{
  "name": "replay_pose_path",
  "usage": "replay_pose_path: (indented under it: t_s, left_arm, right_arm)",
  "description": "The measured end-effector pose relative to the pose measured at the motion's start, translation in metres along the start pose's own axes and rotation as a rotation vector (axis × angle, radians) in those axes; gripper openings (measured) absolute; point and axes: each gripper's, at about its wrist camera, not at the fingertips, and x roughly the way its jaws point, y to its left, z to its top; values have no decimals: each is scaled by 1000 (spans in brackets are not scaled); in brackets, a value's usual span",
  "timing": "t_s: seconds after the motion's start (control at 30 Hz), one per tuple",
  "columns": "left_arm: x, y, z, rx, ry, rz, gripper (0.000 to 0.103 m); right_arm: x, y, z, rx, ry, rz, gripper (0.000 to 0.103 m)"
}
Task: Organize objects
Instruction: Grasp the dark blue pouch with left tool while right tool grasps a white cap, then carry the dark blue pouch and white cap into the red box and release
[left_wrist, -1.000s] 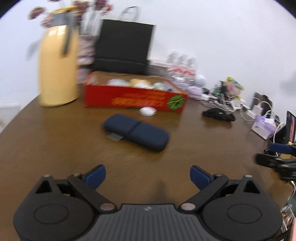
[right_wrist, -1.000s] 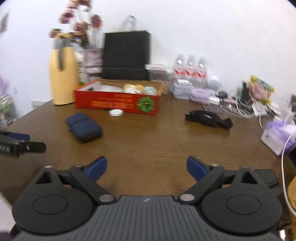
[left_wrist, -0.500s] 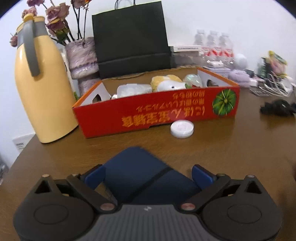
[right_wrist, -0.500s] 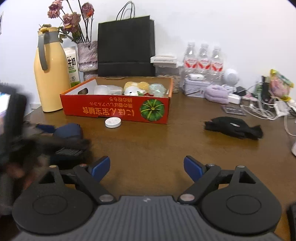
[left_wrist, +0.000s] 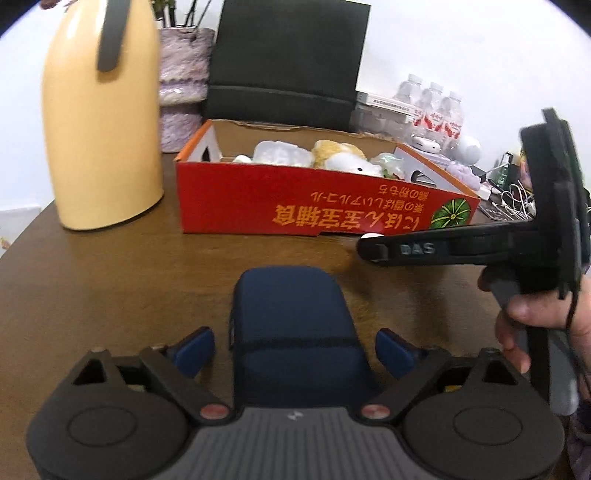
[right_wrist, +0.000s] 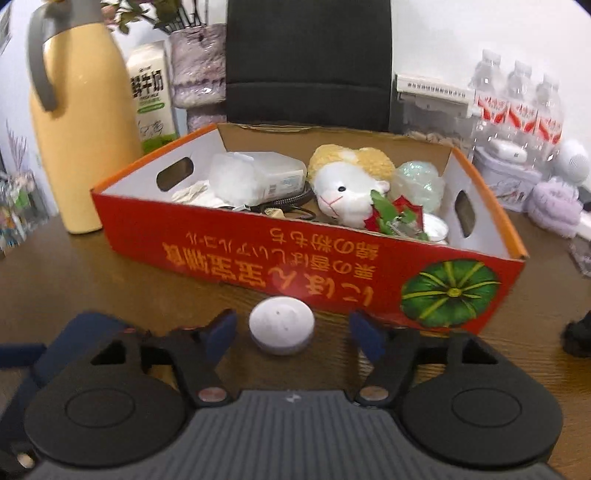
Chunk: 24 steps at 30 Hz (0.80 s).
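Observation:
A navy blue zip case (left_wrist: 291, 325) lies on the brown table (left_wrist: 110, 280), between the blue pads of my left gripper (left_wrist: 295, 352). The jaws are closing, with a thin gap still showing on each side of the case. A white round disc (right_wrist: 282, 325) sits just in front of the red cardboard box (right_wrist: 295, 258). My right gripper (right_wrist: 291, 334) straddles the disc, its jaws closing but clear of it. The box holds a plush sheep (right_wrist: 347, 184), a clear plastic container (right_wrist: 255, 177) and other small items. In the left wrist view a hand (left_wrist: 535, 314) holds the right gripper, seen side-on.
A yellow thermos jug (left_wrist: 99, 129) stands left of the box, with a milk carton (right_wrist: 149, 96) and a vase (left_wrist: 183, 85) behind. A black paper bag (left_wrist: 288, 62) stands behind the box. Water bottles (right_wrist: 517, 103), cables and a black cloth (right_wrist: 578, 336) crowd the right.
Both grippers moved forward toward the red box. The left came over the navy case, the right came up to the white disc, and both pairs of jaws narrowed.

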Motion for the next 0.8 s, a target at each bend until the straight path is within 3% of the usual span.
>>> replay_pose_path:
  t_s: [0.03, 0.13, 0.3, 0.43, 0.6, 0.8]
  left_arm:
    - [1, -3, 2, 18, 0, 16, 72]
    - [2, -3, 4, -1, 8, 26, 67]
    - [-11, 0, 2, -40, -5, 20, 60]
    - [-54, -9, -7, -26, -71, 16, 59]
    - [-127, -22, -39, 19, -126, -40, 59]
    - [-194, -25, -98, 35, -48, -88, 59]
  right_arm:
    - [2, 0, -1, 11, 4, 2, 51]
    - [5, 3, -3, -9, -17, -25, 40]
    - [-7, 2, -8, -10, -9, -15, 40]
    - [-77, 14, -35, -36, -102, 3, 40]
    - [-181, 30, -96, 19, -169, 34, 40]
    - [-280, 34, -165, 32, -136, -13, 40]
